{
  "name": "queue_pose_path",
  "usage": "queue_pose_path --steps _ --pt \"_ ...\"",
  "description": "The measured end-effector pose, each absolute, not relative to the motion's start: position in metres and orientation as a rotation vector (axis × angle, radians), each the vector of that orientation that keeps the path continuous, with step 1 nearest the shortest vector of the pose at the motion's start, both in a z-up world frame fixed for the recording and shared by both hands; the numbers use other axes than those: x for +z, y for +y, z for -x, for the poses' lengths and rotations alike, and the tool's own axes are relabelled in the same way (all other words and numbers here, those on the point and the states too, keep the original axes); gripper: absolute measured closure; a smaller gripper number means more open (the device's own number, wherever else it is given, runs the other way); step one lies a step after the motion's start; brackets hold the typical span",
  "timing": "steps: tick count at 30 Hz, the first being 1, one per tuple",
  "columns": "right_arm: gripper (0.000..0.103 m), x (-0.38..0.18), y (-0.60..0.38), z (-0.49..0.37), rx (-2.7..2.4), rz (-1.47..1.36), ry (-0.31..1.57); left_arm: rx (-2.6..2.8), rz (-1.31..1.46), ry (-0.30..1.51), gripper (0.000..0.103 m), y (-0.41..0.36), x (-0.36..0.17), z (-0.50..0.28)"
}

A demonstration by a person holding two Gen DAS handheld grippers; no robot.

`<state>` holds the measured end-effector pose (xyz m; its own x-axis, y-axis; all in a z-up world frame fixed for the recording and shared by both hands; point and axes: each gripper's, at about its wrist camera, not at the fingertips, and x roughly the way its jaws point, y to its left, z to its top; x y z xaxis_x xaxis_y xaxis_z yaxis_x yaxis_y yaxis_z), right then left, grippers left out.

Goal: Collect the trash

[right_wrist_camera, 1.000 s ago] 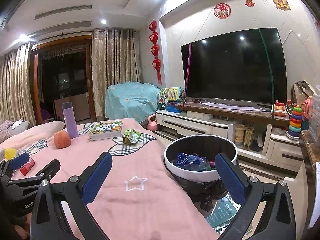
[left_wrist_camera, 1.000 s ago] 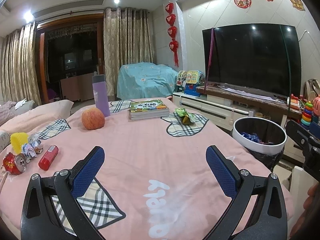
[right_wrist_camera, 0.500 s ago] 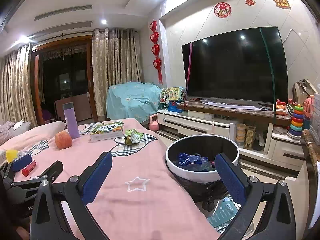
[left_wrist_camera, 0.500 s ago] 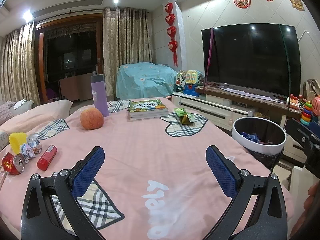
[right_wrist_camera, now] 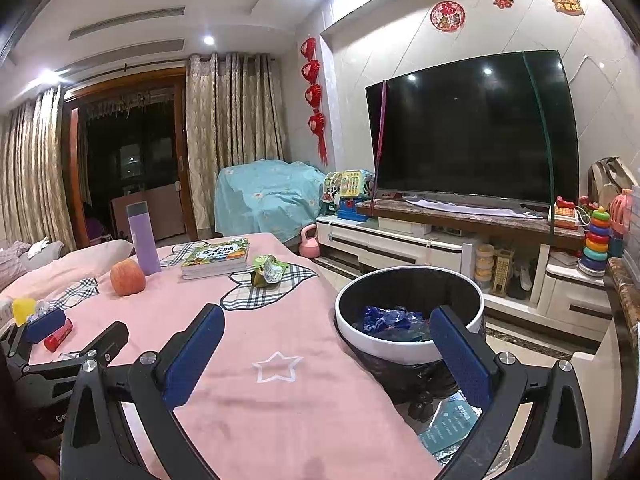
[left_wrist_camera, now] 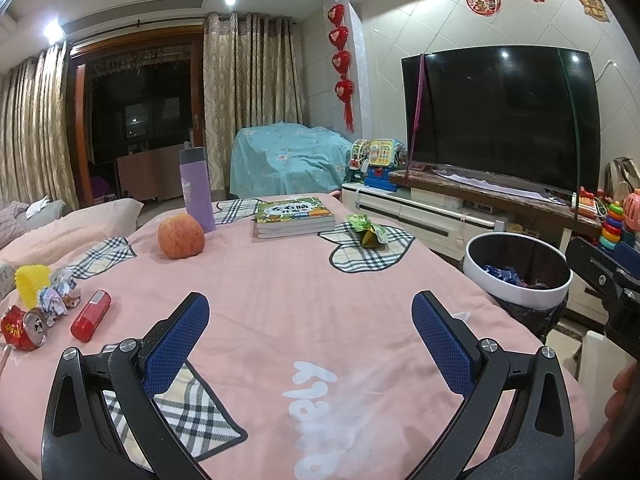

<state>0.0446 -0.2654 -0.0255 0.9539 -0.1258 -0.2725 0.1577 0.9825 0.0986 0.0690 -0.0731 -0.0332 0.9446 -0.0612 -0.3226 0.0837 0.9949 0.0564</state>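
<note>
Nearest, left claw (left_wrist_camera: 306, 332) spread wide and empty over the pink cloth of the worktop (left_wrist_camera: 280, 300); right claw (right_wrist_camera: 326, 342) likewise agape, holding nothing, its right finger overlapping the rim of the trash bin (right_wrist_camera: 400, 354). Beside the worktop's right edge, bin with white rim and dark liner, blue wrappers inside (contents partly hidden by that finger). At the worktop's left edge, cut off by the frame: crushed red can (left_wrist_camera: 22, 328), crumpled paper (left_wrist_camera: 58, 298), yellow cup (left_wrist_camera: 32, 288), red tube (left_wrist_camera: 91, 315), bunched close together. Farther on, apple (left_wrist_camera: 181, 237) just beside a purple bottle (left_wrist_camera: 196, 190), a stack of books (left_wrist_camera: 295, 216), and a green wrapper (left_wrist_camera: 370, 232) on a plaid heart patch. Compared with a second back, hardly any change: same open claws, view nudged slightly. Beyond, TV (right_wrist_camera: 472, 132) on a low cabinet, toys, curtains, a covered shape in teal cloth (identity unclear).
</note>
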Motion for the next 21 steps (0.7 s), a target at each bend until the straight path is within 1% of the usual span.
queue_pose_path --steps 21 --pt "0.0 -0.0268 -0.2621 -0.0527 -0.133 -0.122 0.292 -0.096 -0.031 0.346 0.0 -0.0659 -0.0282 -0.0714"
